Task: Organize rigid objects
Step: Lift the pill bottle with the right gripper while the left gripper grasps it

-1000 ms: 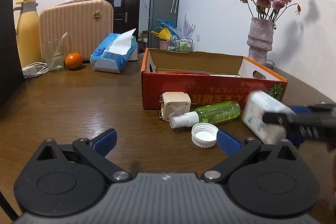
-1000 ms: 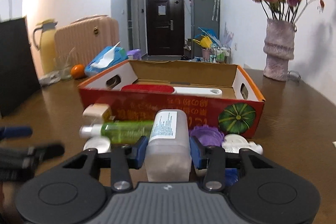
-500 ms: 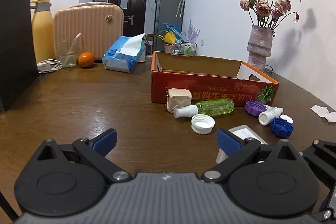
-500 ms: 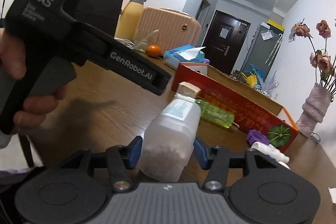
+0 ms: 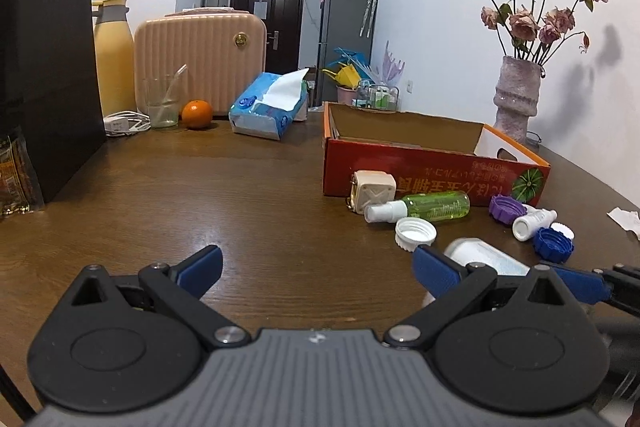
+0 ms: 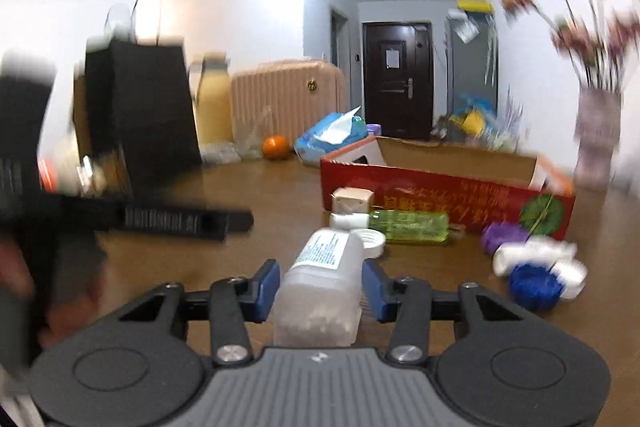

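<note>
Bottle (image 6: pixel 324 283), unreadable blue-print label

A red cardboard box (image 5: pixel 434 169) printed with orange characters and a green pumpkin sits at two o'clock, a ribbed pink suitcase (image 5: pixel 200 61) at eleven.

Yellow Chinese characters ran upside down along the red cardboard box (image 5: pixel 432 173) ahead of the tongs; too small to make out. Nothing else was readable.
</note>
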Motion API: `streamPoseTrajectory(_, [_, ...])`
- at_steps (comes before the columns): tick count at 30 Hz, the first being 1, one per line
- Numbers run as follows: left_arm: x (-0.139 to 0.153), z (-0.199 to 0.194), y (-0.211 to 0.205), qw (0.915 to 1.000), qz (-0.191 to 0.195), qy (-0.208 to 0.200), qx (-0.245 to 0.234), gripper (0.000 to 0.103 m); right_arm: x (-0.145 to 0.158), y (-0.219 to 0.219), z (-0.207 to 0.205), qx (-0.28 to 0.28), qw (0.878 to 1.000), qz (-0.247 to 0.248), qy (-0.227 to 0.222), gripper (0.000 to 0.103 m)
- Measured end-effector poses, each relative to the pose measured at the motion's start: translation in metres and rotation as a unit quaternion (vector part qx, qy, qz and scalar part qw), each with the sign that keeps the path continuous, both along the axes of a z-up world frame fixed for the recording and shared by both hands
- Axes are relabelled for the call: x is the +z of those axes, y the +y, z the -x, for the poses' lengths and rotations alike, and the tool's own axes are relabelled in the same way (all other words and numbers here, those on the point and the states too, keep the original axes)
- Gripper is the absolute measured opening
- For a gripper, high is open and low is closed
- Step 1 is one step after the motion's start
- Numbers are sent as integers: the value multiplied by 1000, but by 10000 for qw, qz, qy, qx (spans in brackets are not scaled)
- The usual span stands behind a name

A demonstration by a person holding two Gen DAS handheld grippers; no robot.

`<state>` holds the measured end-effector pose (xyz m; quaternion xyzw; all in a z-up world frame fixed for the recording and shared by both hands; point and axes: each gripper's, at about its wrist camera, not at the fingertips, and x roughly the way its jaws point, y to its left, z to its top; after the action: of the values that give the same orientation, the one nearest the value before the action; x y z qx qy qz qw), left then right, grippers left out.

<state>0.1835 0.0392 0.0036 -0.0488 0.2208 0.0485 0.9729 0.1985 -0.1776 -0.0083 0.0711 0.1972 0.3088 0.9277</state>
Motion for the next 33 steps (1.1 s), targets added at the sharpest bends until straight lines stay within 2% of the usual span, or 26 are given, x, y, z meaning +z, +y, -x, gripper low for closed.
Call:
streamPoseTrajectory(2, [-2, -1, -3, 10000, 18, 44, -36, 103, -8, -22, -18, -269, 9954, -629, 678, 41])
streamPoseTrajectory(4, [-4, -3, -7, 9999, 12, 91, -124, 103, -15, -39, -28, -670, 9905, -669, 994, 45])
streamPoseTrajectory(6, [-7, -5, -15, 9996, -31, 119, -247, 103, -18, -53, -29, -941, 9891, -653, 926, 55])
streamPoseTrajectory(12, [-10, -15, -36, 9984, -151, 172, -513, 103, -19, -78, -28, -1510, 9834, -552, 838, 56])
streamPoseTrajectory(15, [-7, -19, -40, 9982, -267, 92, -535, 103, -13, -77, -17, -1211, 9896, -489, 596, 57])
streamPoseTrajectory(18, [-1, -25, -32, 9988, -409, -14, -284, 103, -8, -57, -9, -755, 9963, -95, 392, 71])
streamPoseTrajectory(22, [4, -30, -13, 9996, -279, 10, 22, 103, -11, -26, -4, -313, 9986, 356, 227, 72])
streamPoseTrajectory(25, [5, -30, -6, 9995, -287, 45, 117, 103, -14, -12, -4, -311, 9972, 661, 145, 74])
streamPoseTrajectory(26, [5, -29, -7, 9994, -315, 54, 114, 103, -14, -11, -6, -431, 9961, 753, 143, 75])
streamPoseTrajectory(27, [5, -28, -7, 9994, -336, 60, 99, 103, -15, -16, -9, -613, 9952, 739, 203, 79])
streamPoseTrajectory(28, [4, -26, -9, 9993, -349, 64, 73, 103, -16, -26, -13, -855, 9940, 607, 320, 81])
streamPoseTrajectory(30, [3, -26, -12, 9993, -359, 87, 8, 103, -19, -49, -21, -1344, 9887, 363, 549, 81])
streamPoseTrajectory(33, [-2, -30, -21, 9992, -323, 179, -116, 103, -19, -76, -24, -1963, 9784, 265, 594, 81])
